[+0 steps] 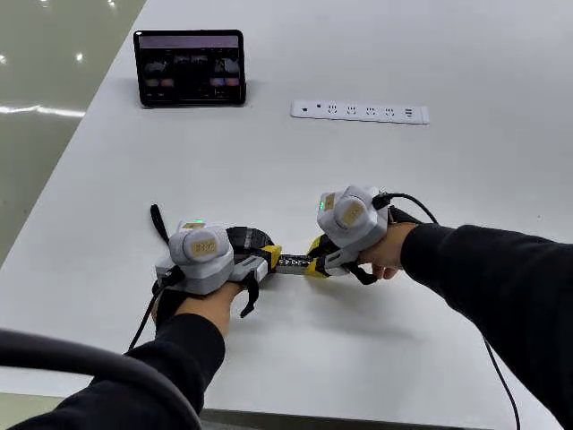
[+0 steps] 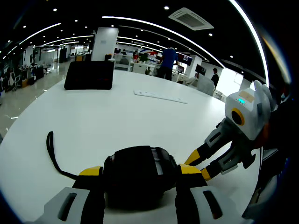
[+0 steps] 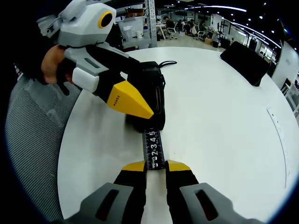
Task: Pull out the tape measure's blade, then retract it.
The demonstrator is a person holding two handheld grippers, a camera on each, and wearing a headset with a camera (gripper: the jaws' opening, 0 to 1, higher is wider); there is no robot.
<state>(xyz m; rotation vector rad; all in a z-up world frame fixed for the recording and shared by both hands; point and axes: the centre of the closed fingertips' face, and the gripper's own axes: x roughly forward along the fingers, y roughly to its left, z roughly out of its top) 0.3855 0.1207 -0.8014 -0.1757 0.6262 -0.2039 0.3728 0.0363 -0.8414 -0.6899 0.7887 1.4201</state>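
Note:
The black tape measure case lies on the white table, clamped between the yellow-tipped jaws of my left gripper. From behind, the case sits between those jaws, its black wrist strap trailing left. A short length of blade with printed numbers runs out of the case toward my right gripper, which is shut on the blade's end. In the head view the blade spans the small gap to the right gripper.
A dark tablet stands propped at the table's far left. A white power strip lies at the far middle. The table edge runs along the left, with floor beyond. An open office with people shows behind.

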